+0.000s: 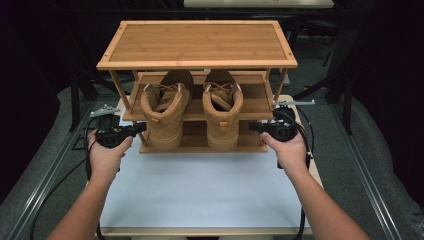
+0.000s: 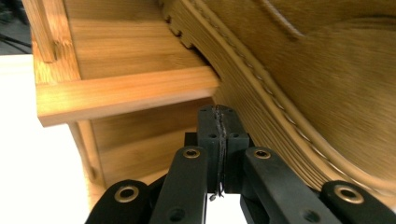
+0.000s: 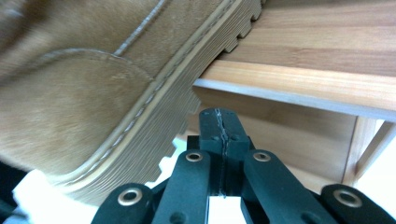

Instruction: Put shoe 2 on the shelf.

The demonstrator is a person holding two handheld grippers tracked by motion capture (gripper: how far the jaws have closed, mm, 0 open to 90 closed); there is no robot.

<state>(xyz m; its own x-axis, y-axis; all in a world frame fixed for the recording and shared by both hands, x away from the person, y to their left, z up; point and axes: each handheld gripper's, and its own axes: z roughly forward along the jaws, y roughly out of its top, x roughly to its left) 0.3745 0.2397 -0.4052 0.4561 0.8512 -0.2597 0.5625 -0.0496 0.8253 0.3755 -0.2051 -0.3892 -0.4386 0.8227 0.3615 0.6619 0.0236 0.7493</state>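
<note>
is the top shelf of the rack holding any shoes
No, the top shelf of the wooden rack is bare, and both tan boots sit on the shelf below it.

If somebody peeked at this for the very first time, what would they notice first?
Probably the two tan boots, side by side on the middle shelf of the wooden shoe rack, heels sticking out over its front edge. Next come the person's two hands, each holding a black gripper: the left gripper by the left boot's heel, the right gripper by the right boot's heel. Both have their jaws shut with nothing between them.
</note>
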